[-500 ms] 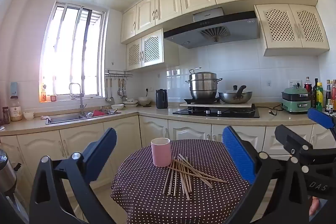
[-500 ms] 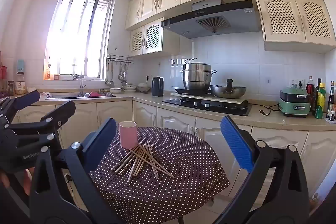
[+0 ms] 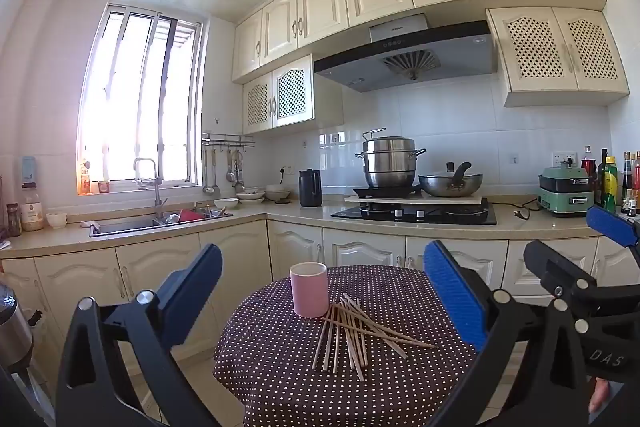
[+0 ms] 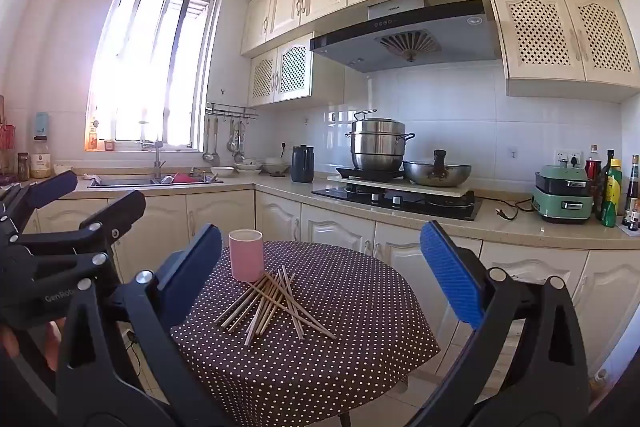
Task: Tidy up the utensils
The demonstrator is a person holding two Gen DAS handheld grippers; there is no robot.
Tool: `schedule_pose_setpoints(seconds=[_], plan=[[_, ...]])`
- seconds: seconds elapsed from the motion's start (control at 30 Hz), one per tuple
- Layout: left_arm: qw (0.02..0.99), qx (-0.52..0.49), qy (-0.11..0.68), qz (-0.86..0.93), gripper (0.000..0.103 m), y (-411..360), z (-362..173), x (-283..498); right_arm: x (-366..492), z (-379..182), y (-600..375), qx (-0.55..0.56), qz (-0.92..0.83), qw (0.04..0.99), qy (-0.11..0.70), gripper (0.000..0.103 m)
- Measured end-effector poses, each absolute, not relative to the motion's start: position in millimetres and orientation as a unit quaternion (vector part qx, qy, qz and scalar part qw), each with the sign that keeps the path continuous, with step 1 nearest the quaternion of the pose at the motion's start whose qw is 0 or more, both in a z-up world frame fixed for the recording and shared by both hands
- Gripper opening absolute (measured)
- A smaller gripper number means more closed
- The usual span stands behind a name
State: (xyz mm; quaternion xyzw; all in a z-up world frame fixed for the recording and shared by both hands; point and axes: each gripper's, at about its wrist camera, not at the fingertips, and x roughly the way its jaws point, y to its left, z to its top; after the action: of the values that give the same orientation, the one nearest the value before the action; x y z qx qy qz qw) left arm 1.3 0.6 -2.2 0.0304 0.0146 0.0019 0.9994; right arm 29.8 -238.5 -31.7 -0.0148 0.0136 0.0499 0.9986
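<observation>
A pink cup (image 3: 308,289) (image 4: 245,255) stands upright on a small round table (image 3: 280,379) (image 4: 360,307) covered in a dark polka-dot cloth. Several wooden chopsticks (image 3: 352,331) (image 4: 272,301) lie in a loose crossed heap just in front of the cup, toward me. My left gripper (image 3: 322,253) (image 4: 102,191) is open, held level short of the table with nothing between its blue pads. My right gripper (image 4: 320,233) (image 3: 568,239) is open too, beside it on the right, also short of the table and holding nothing.
Behind the table runs an L-shaped counter (image 3: 296,213) with cream cabinets. It carries a sink (image 3: 160,221), a black jug (image 3: 310,187), a hob with a steel pot (image 3: 390,163) and a wok (image 3: 450,185), a green appliance (image 3: 566,193) and bottles. A steel flask (image 3: 12,327) stands low at the left.
</observation>
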Motion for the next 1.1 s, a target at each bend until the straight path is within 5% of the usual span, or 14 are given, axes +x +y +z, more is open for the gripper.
schedule_pose_setpoints(seconds=[1.1], plan=[[0.999, 0.03, 0.01, 0.003, 0.099, 5.8, -0.2, -3.8, 27.4, -39.6, -226.8, -0.016, 0.05, 0.999, 0.01, 0.097]])
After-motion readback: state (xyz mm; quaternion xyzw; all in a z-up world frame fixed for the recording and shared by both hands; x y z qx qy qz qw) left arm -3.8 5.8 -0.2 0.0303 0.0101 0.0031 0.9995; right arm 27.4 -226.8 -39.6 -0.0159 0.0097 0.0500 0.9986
